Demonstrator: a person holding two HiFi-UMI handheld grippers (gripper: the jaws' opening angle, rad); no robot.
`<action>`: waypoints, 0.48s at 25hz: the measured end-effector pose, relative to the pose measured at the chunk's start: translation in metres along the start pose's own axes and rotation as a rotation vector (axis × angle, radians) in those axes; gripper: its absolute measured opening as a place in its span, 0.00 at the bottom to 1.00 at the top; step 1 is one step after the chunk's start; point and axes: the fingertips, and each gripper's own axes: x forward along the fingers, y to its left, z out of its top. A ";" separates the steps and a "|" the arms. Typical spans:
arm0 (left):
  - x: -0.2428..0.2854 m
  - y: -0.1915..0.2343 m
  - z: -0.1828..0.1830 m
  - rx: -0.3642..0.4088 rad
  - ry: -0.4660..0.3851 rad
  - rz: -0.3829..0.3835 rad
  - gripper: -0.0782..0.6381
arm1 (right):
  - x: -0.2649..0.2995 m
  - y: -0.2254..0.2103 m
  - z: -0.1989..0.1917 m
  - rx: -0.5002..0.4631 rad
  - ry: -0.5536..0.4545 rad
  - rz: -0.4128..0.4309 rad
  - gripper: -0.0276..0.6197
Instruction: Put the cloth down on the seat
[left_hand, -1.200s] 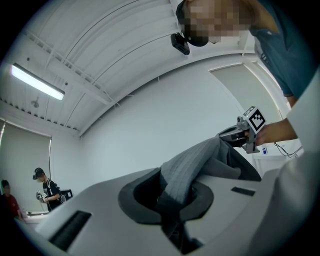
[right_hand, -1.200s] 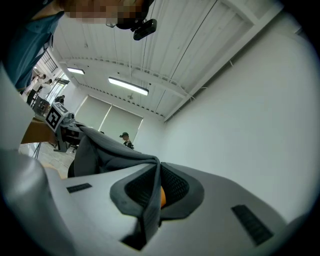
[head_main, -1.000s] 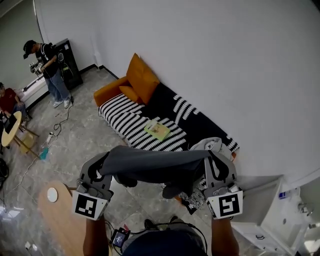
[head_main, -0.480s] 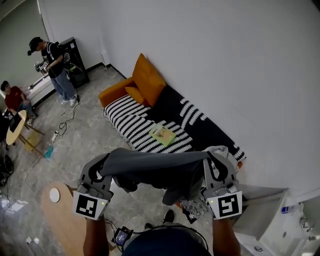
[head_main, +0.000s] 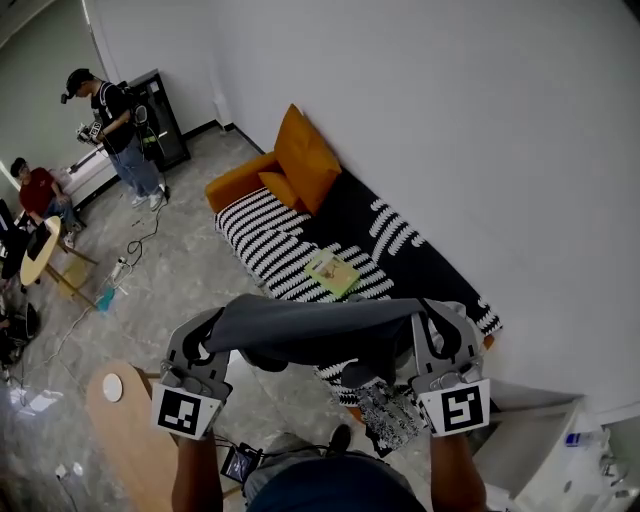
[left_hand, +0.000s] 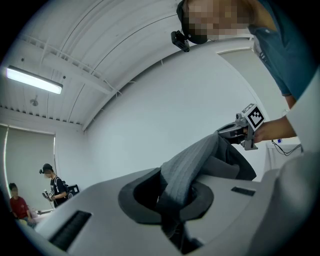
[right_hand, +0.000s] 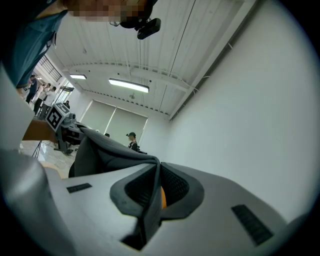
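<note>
The striped sofa has slid lower and further right in the head view over the last second, and its near end now sits just above the cloth I carry. I read that as me closing in on the seat with the load unchanged. So I judge I am in the approach and the laying-down has not begun.

My left gripper (head_main: 208, 330) is clamped tight on one end of the grey ribbed fabric cloth (head_main: 315, 330), and my right gripper (head_main: 428, 325) is clamped on the other end. In each gripper view the fabric is pinched between nearly closed pads, bunched thick on the left and folded to a thin edge on the right. Neither grip has changed in the last second.

The cloth hangs in the air across the lower middle of the head view, pulled fairly taut along its top edge between the two grippers. A loose fold sags darker below the middle. It touches nothing but my jaws and is not yet over the cushions.

The black-and-white striped sofa seat (head_main: 265, 235) runs diagonally from the centre of the frame towards the right edge, against the white wall. A large orange cushion (head_main: 305, 160) leans at its upper-left end. A flat yellow-green book-like item (head_main: 335, 272) lies on the stripes, just above the cloth in the frame. The free striped stretch between that item and the orange cushion looks to me the likeliest landing place.
</note>
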 end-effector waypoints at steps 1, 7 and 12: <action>0.003 0.002 -0.001 0.000 0.002 -0.003 0.14 | 0.004 -0.001 -0.001 -0.004 0.000 -0.004 0.08; 0.027 0.024 -0.011 -0.016 -0.014 -0.045 0.14 | 0.030 -0.003 -0.006 -0.038 0.017 -0.045 0.08; 0.045 0.053 -0.016 -0.016 -0.032 -0.100 0.14 | 0.053 0.002 0.000 -0.067 0.032 -0.092 0.08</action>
